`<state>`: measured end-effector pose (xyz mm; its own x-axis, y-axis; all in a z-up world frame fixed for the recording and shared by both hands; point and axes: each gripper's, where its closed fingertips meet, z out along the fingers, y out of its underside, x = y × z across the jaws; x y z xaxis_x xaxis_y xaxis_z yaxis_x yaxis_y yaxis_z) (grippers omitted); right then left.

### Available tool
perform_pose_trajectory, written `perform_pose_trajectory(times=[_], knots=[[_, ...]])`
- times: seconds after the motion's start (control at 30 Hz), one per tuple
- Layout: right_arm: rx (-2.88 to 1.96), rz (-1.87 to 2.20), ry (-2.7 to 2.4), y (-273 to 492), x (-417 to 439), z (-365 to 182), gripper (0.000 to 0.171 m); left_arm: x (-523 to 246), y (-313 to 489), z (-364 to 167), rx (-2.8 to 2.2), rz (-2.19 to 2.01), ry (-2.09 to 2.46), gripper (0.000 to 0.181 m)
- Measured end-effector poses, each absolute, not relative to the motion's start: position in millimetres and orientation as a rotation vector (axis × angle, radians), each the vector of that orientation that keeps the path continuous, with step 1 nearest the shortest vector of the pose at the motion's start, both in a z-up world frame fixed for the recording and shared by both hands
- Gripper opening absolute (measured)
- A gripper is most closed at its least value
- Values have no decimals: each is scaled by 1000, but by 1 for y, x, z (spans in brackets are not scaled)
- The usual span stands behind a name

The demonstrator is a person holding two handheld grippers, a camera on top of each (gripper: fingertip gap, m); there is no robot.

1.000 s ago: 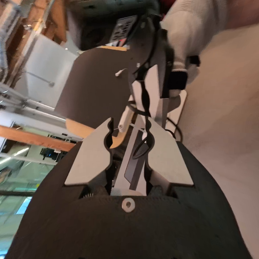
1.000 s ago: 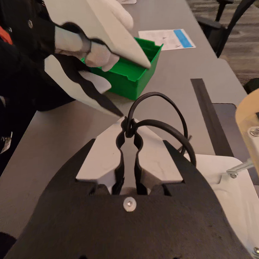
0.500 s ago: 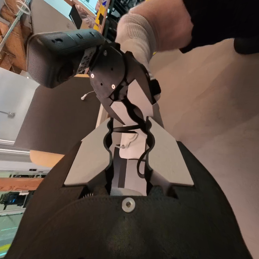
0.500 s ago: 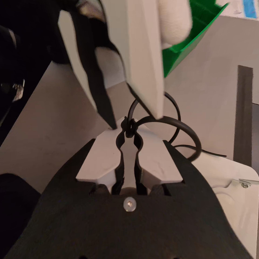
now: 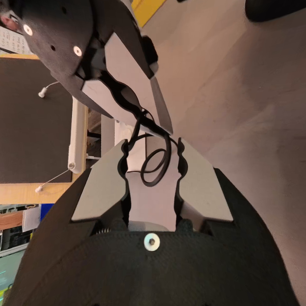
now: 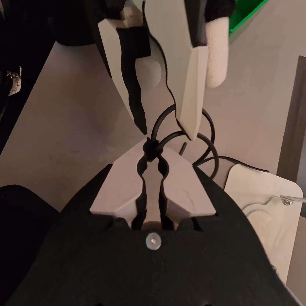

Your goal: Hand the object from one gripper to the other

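Cable loop between parted fingers

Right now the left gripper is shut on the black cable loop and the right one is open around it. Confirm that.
Reversed: the right gripper is shut on the black cable loop, per the right wrist view; the left gripper is open around it.

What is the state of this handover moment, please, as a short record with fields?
object: black looped cable tie
holder: right gripper, shut on the tie at its fingertips
receiver: left gripper, open, fingers on either side of the loops
contact: not visible between left gripper and tie
handover: not yet done
background: grey table, green bin at the top right, white plate at the right
person: white-gloved finger beside the left gripper
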<state>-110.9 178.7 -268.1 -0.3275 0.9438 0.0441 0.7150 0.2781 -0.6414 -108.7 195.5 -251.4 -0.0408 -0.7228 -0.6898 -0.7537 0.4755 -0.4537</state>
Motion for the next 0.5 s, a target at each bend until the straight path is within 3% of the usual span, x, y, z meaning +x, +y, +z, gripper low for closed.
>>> perform_pose_trajectory(times=[0.03,0.33,0.5], knots=[[-1496,746,-2124,180,-109,-266,3,-109,197,-253,-1255,58,1773,56],[-1491,756,-2052,188,-98,-253,3,-110,216,-249,-1216,193,1727,12],[-1492,716,-2000,198,-101,-248,3,-114,222,-248,-1221,252,1716,3]])
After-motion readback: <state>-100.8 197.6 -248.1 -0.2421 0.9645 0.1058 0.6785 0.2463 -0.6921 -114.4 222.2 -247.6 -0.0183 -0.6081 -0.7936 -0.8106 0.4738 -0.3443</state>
